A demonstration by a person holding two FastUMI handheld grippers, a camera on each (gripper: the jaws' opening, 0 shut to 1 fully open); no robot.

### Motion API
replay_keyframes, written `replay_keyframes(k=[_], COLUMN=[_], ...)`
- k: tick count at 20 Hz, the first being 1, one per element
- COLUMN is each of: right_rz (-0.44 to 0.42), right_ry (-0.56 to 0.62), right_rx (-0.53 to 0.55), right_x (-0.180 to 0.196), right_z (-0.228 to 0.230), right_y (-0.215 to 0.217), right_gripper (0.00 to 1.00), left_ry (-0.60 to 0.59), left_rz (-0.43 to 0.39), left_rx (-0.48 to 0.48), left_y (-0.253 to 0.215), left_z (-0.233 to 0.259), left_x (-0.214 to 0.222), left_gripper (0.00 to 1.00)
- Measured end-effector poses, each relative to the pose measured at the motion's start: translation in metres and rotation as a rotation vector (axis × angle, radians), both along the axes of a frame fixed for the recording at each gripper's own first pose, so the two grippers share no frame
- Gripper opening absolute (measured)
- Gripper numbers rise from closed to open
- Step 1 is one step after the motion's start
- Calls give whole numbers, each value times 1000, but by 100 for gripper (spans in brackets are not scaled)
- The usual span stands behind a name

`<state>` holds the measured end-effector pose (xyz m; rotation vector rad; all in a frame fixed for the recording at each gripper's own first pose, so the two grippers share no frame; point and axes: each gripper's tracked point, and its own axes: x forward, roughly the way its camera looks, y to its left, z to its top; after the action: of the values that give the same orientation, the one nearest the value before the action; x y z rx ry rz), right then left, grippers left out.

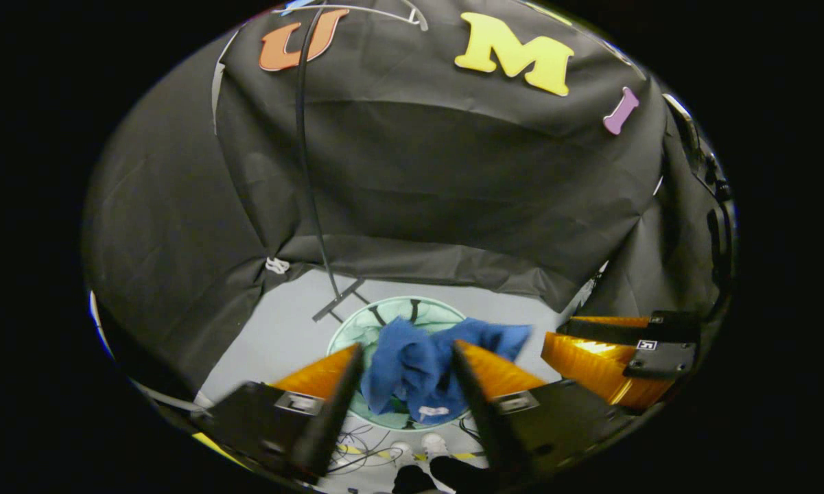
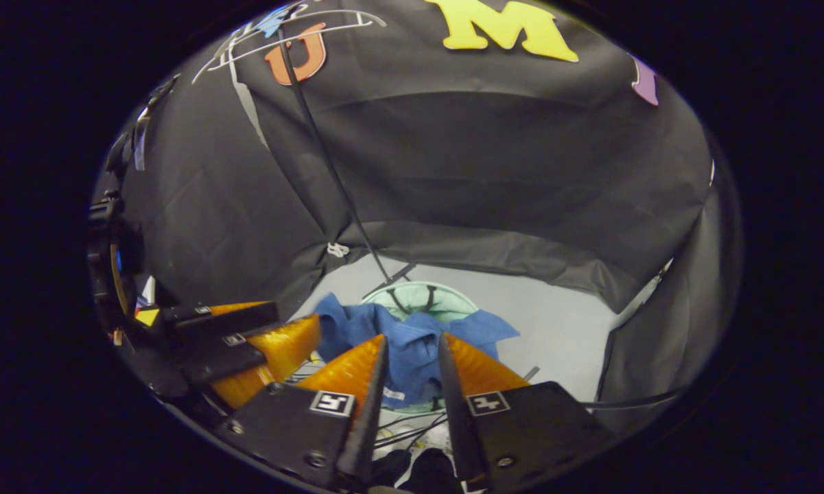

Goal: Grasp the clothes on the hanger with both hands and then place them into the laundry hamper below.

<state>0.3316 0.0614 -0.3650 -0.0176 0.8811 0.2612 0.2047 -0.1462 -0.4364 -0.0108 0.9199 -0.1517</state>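
The blue garment point(image 1: 412, 367) lies crumpled over the pale green laundry hamper point(image 1: 357, 326) on the grey floor point(image 1: 281, 336), below both grippers; in the right gripper view a fold of the garment point(image 2: 412, 339) drapes over the hamper's point(image 2: 446, 302) near-left rim, so it seems only partly inside. Above, near the top of the booth, a bare white hanger point(image 2: 295, 31) hangs on the black stand pole point(image 2: 329, 165).

The left gripper point(image 1: 406, 363) points down at the cloth with its fingers apart and nothing between them. The right gripper point(image 2: 412, 353) also hovers over the pile, its fingers parted by a narrower gap; no cloth appears pinched there, though the tips overlap the blue fabric in view. In the left gripper view the other gripper point(image 1: 614, 360) sits just to the right, close beside.

Judged from this, the drop is made and the step in hand is the release and clearing. To do it well, the person would keep both pairs of fingers spread, lift straight up so no fold snags, and perhaps nudge the overhanging fold inward so the whole garment settles inside the rim
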Motion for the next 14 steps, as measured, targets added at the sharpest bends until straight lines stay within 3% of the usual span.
replay_keyframes(k=[1,2,4,8,12,14], right_rz=[-10,-11,-14,-35,-60,-86], right_ry=[-38,-56,-76,-172,-362,-463], right_rx=[-17,-29,-27,-45,-70,-76], right_x=[7,8,4,-6,-16,-30], right_z=[3,6,17,49,129,180], right_y=[-3,-5,-5,-2,-10,-20], right_gripper=[60,65,75,76,76,76], left_ry=[-11,-20,-32,-122,-307,-417], left_rz=[5,11,22,27,10,0], left_rx=[15,20,17,50,66,59], left_y=[7,11,17,30,37,42], left_z=[7,7,12,44,108,154], left_x=[-2,-5,-9,-11,-10,-14], left_gripper=[82,100,96,96,100,96])
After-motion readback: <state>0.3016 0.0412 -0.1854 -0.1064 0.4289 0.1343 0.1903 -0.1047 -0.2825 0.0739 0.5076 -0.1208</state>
